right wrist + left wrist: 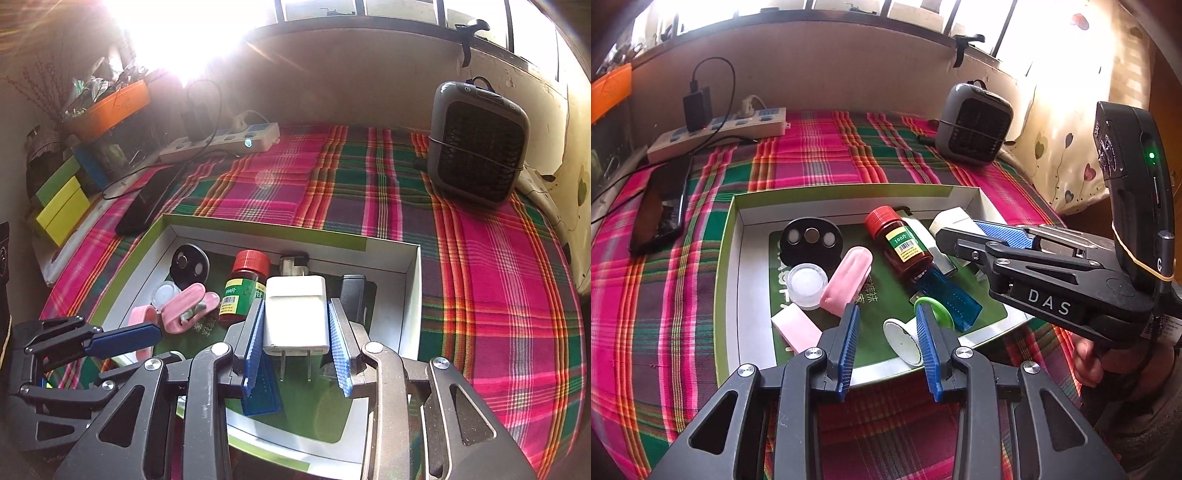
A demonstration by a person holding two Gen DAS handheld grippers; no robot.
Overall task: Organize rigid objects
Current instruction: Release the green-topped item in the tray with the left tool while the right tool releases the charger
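A shallow green-rimmed box (pixel 728 236) on the plaid cloth holds several small items: a brown bottle with a red cap (pixel 899 242), a pink case (pixel 847 280), a black disc (pixel 812 240), a clear jar (pixel 807 282), a blue transparent piece (pixel 955 301), a green ring (pixel 942 314) and a white cap (pixel 903 341). My left gripper (pixel 888 334) is open and empty over the box's near edge. My right gripper (pixel 297 334) is shut on a white plug adapter (pixel 296 314), prongs toward the camera, held above the box (pixel 410 295); it also shows in the left wrist view (pixel 955 220).
A grey fan heater (pixel 973 123) stands at the back right. A power strip (pixel 720 131) with a charger lies at the back left, and a black phone (pixel 661 206) left of the box. An orange tray and green boxes (pixel 62 201) sit at far left.
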